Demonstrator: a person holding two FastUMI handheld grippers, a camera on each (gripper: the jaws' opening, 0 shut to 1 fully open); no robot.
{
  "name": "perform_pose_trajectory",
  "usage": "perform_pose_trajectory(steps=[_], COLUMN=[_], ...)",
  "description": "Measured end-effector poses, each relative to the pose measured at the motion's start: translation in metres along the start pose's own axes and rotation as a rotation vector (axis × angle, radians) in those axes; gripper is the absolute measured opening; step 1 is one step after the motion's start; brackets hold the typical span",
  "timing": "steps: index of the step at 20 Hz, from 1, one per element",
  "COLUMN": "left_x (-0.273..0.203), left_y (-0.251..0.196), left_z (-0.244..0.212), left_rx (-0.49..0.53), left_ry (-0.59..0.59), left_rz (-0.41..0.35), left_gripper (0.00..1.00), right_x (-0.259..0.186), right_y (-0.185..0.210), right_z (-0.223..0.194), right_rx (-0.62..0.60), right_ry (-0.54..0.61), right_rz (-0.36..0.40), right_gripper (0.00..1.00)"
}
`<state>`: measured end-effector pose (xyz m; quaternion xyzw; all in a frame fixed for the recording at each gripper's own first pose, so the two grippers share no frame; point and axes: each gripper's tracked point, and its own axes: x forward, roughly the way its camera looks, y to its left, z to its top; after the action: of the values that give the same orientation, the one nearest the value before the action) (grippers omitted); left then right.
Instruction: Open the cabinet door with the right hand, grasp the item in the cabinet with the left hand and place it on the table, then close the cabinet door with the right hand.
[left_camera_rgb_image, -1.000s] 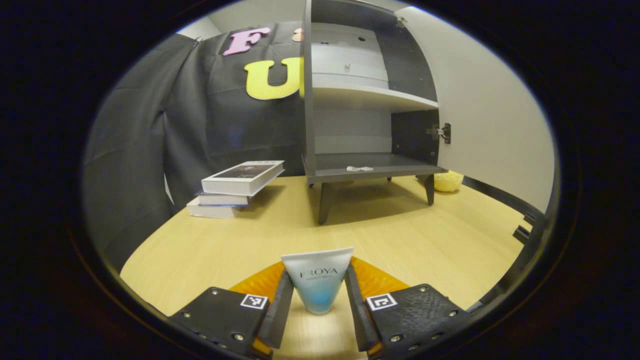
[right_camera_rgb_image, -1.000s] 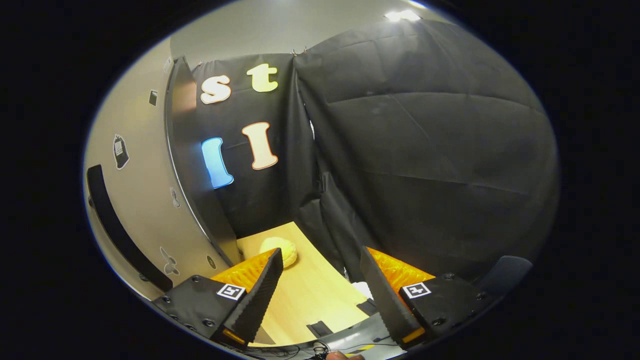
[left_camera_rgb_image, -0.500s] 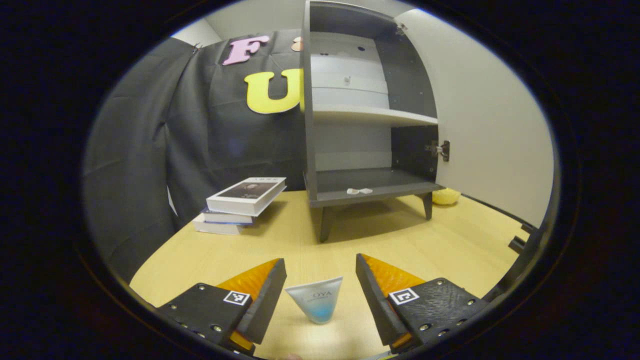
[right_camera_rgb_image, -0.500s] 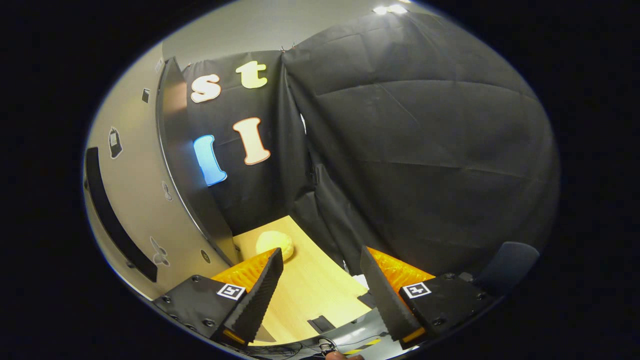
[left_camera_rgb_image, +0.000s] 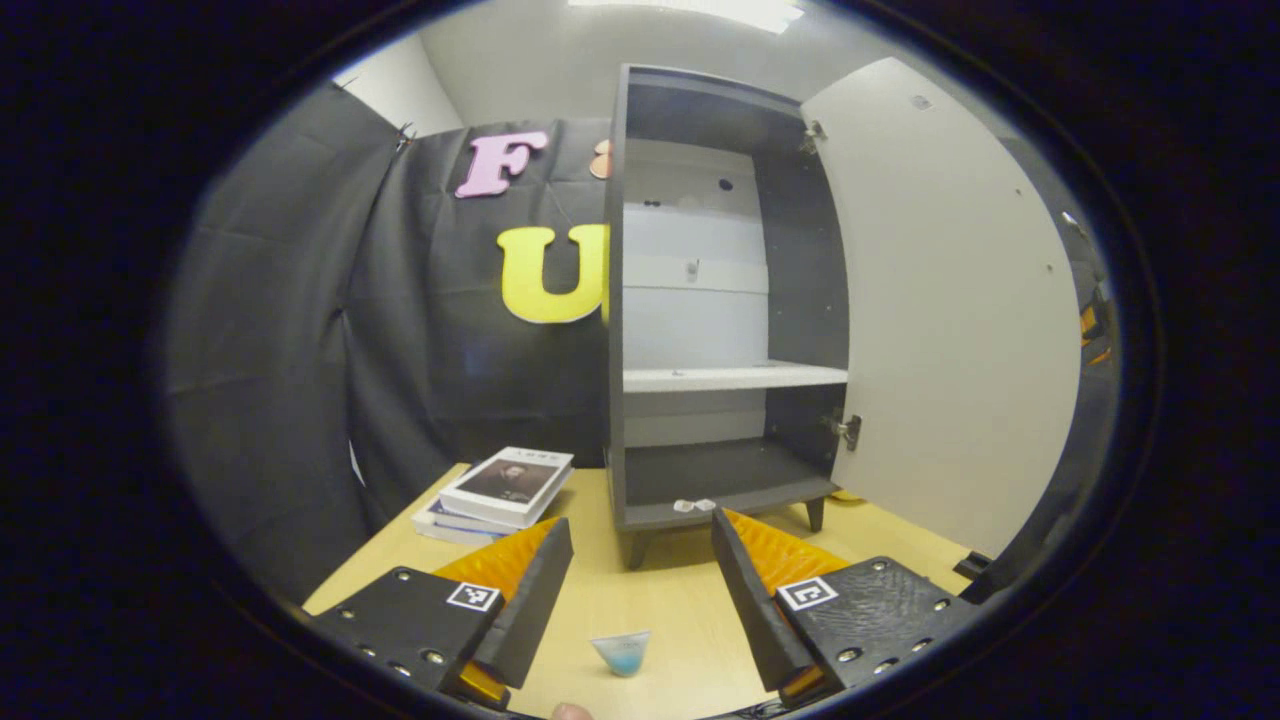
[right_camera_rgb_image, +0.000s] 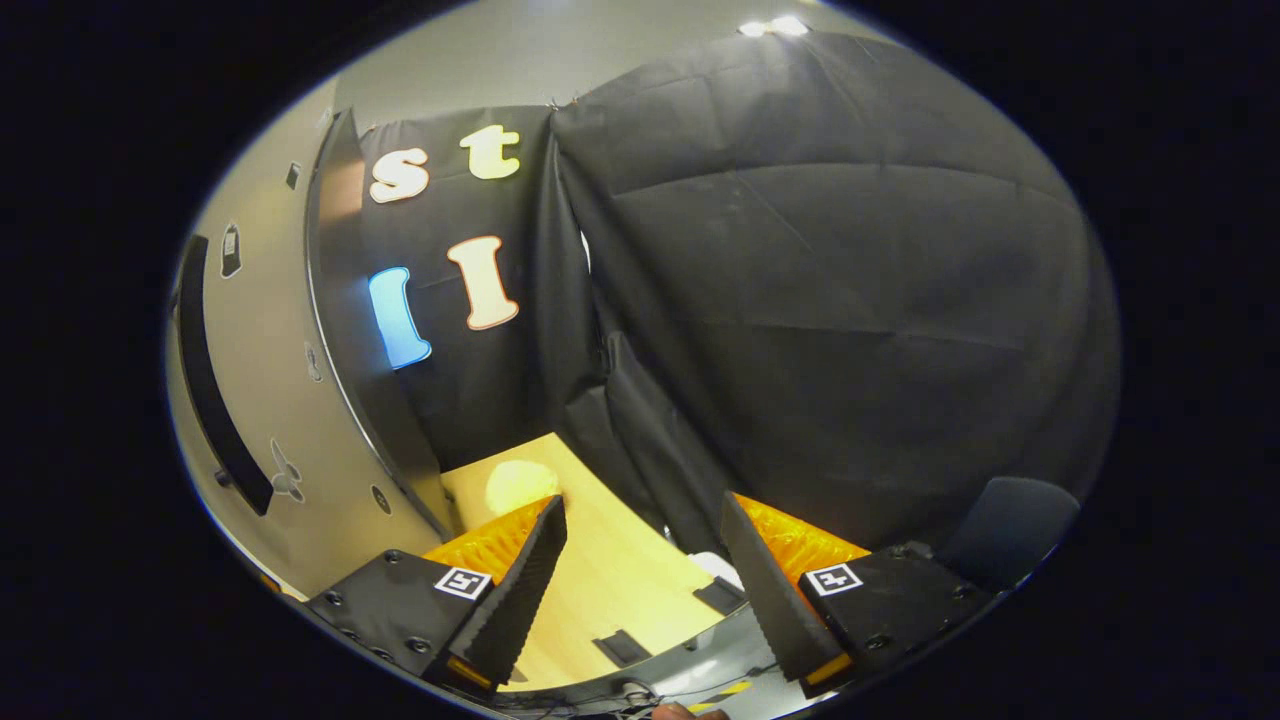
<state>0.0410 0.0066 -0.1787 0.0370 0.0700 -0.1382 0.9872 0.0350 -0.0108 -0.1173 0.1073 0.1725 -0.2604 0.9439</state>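
Observation:
In the left gripper view a small white-and-blue tube (left_camera_rgb_image: 621, 652) stands on the wooden table (left_camera_rgb_image: 680, 610), below and between my fingers. My left gripper (left_camera_rgb_image: 638, 560) is open and raised well clear of the tube. Beyond it the grey cabinet (left_camera_rgb_image: 715, 300) stands with its pale door (left_camera_rgb_image: 950, 320) swung wide to the right; its shelves hold only a small white scrap (left_camera_rgb_image: 692, 505) at the front edge. In the right gripper view my right gripper (right_camera_rgb_image: 640, 545) is open, holding nothing, beside the door's outer face (right_camera_rgb_image: 260, 400) with its long dark handle (right_camera_rgb_image: 215, 390).
A stack of books (left_camera_rgb_image: 500, 490) lies on the table left of the cabinet. A yellow sponge-like lump (right_camera_rgb_image: 515, 485) sits on the table behind the door. Black cloth walls close in the booth. The table's near edge (right_camera_rgb_image: 640, 670) carries dark fittings.
My left gripper opened, let go of the tube on the table, then drew back and up, so the tube looks smaller. The right gripper drifted slightly alongside the door.

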Motion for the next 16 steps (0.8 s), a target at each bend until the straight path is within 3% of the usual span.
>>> perform_pose_trajectory(steps=[5, 8, 10, 13, 16], left_x=[-0.018, -0.032, -0.039, -0.041, -0.033], left_y=[0.003, 0.006, 0.018, 0.033, 0.052], left_z=[0.067, 0.111, 0.134, 0.145, 0.149], left_rx=[-0.052, -0.032, -0.005, -0.015, -0.074], left_ry=[-0.006, -0.02, -0.029, 0.01, 0.049], left_rz=[-0.018, -0.054, -0.039, -0.012, 0.016], left_gripper=[0.85, 0.85, 0.85, 0.85, 0.85], right_x=[-0.009, -0.021, -0.029, -0.041, -0.052], right_y=[0.007, 0.015, 0.019, 0.038, 0.053], right_z=[0.049, 0.068, 0.082, 0.101, 0.113], right_rx=[-0.029, 0.002, 0.02, 0.067, 0.056], right_ry=[-0.1, -0.142, -0.187, -0.232, -0.251], right_rz=[0.033, 0.065, 0.076, 0.133, 0.184], right_gripper=[0.92, 0.93, 1.0, 0.92, 0.98])
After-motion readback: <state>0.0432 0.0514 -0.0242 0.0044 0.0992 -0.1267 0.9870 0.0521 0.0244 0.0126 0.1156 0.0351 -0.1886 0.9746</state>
